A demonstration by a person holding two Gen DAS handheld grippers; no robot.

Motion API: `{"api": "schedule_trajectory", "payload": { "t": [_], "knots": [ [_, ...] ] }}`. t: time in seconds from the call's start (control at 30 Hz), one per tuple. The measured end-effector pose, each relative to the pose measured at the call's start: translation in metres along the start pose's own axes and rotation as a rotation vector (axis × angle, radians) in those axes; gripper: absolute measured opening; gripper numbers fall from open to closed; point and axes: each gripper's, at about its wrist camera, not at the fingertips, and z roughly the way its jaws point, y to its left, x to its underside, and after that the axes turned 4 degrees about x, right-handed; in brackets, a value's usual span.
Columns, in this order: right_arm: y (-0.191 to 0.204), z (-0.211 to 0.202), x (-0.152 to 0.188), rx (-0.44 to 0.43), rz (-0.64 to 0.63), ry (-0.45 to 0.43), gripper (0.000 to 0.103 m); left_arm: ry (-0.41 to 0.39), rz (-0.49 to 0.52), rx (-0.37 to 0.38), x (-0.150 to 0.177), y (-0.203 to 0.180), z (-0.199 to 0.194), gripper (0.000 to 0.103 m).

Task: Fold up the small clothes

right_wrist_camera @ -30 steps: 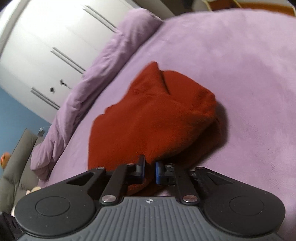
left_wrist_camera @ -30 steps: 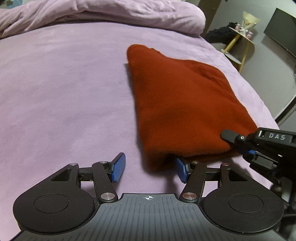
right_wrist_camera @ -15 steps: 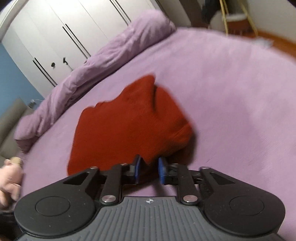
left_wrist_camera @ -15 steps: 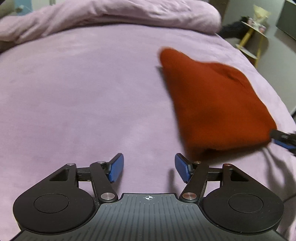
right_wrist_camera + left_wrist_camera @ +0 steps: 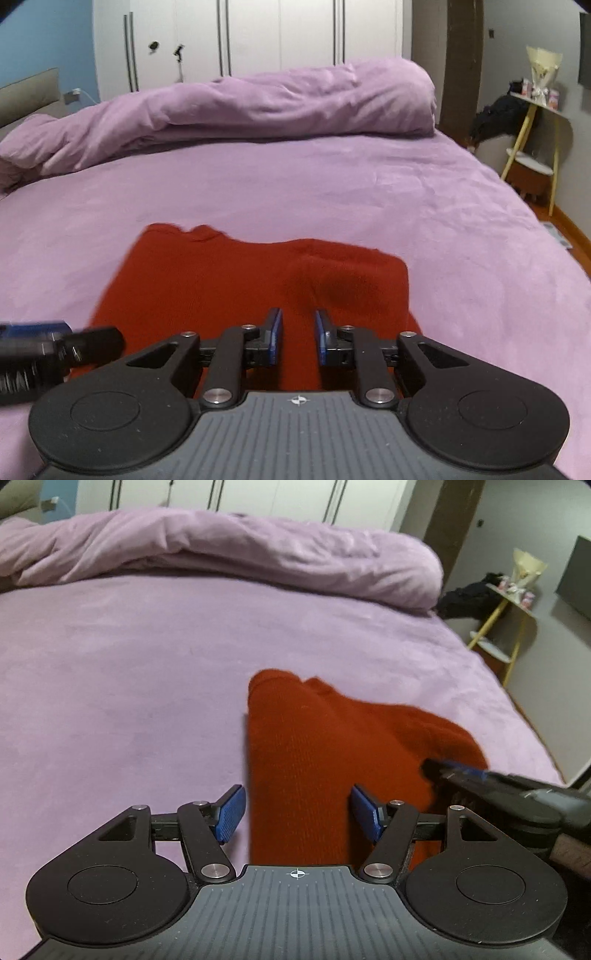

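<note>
Rust-red knitted garment [image 5: 332,760] lies folded on the lilac bedsheet [image 5: 129,672]; left gripper [image 5: 297,812] spreads wider, touching nothing, right gripper [image 5: 297,341] narrows without pinching cloth, apparently releasing it.

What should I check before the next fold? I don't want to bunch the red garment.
1. Red garment fully on the bed: ok.
2. Left gripper not gripping: ok, jaws opening, cloth between them.
3. Right gripper firm on cloth: not ok, jaws closing, pads not yet pressing.
4. Garment edges aligned: cannot tell, blurred.
5. Bare bed beyond the garment: ok.
</note>
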Motion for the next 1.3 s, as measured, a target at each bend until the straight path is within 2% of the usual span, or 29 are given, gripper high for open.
{"api": "schedule_trajectory", "payload": {
  "t": [0.1, 0.23, 0.37, 0.47, 0.53, 0.6, 0.73, 0.77, 0.8, 0.87, 0.93, 1.03, 1.1, 1.17, 1.23, 1.3],
  "knots": [
    [-0.012, 0.014, 0.0, 0.068, 0.006, -0.047, 0.011, -0.017, 0.008, -0.014, 0.006, 0.0, 0.018, 0.081],
    [-0.036, 0.027, 0.019, 0.088, 0.103, -0.1, 0.009, -0.015, -0.026, 0.027, 0.012, 0.008, 0.029, 0.083],
    [-0.037, 0.026, 0.022, 0.095, 0.109, -0.124, 0.009, -0.014, -0.017, 0.029, 0.013, 0.011, 0.025, 0.084],
    [-0.036, 0.005, 0.024, 0.06, 0.103, -0.105, 0.01, 0.006, -0.02, 0.024, 0.01, 0.014, 0.018, 0.084],
    [-0.036, -0.019, 0.03, 0.015, 0.103, -0.112, 0.015, 0.011, -0.015, 0.029, 0.012, 0.015, 0.014, 0.084],
    [-0.037, -0.04, 0.048, -0.021, 0.094, -0.117, 0.016, 0.013, 0.0, 0.025, 0.014, 0.013, 0.014, 0.084],
    [-0.037, -0.048, 0.079, 0.045, -0.007, -0.163, 0.017, 0.031, 0.016, 0.02, 0.014, 0.009, 0.014, 0.084],
    [-0.039, -0.049, 0.079, 0.04, -0.004, -0.164, 0.022, 0.039, 0.021, 0.02, 0.014, 0.009, 0.013, 0.084],
    [-0.043, -0.049, 0.077, 0.032, 0.018, -0.152, 0.034, 0.047, 0.027, 0.023, 0.013, 0.01, 0.01, 0.084],
    [-0.055, -0.052, 0.068, 0.031, 0.069, -0.111, 0.047, 0.067, 0.035, 0.046, 0.012, 0.016, 0.003, 0.084],
    [-0.07, -0.058, 0.064, 0.013, 0.135, -0.062, 0.053, 0.083, 0.038, 0.098, 0.011, 0.028, -0.006, 0.085],
    [-0.107, -0.069, 0.065, -0.08, 0.288, 0.012, 0.06, 0.111, -0.009, 0.198, 0.011, 0.052, -0.018, 0.085],
    [-0.134, -0.062, 0.071, -0.183, 0.407, 0.076, 0.061, 0.132, -0.058, 0.275, 0.011, 0.065, -0.019, 0.084],
    [-0.158, -0.045, 0.075, -0.315, 0.543, 0.165, 0.061, 0.16, -0.112, 0.325, 0.011, 0.072, -0.013, 0.083],
    [-0.171, -0.028, 0.076, -0.405, 0.64, 0.208, 0.061, 0.206, -0.161, 0.395, 0.011, 0.073, 0.002, 0.083],
    [-0.173, -0.014, 0.075, -0.462, 0.697, 0.233, 0.061, 0.246, -0.208, 0.409, 0.012, 0.073, 0.018, 0.081]
  ]
}}
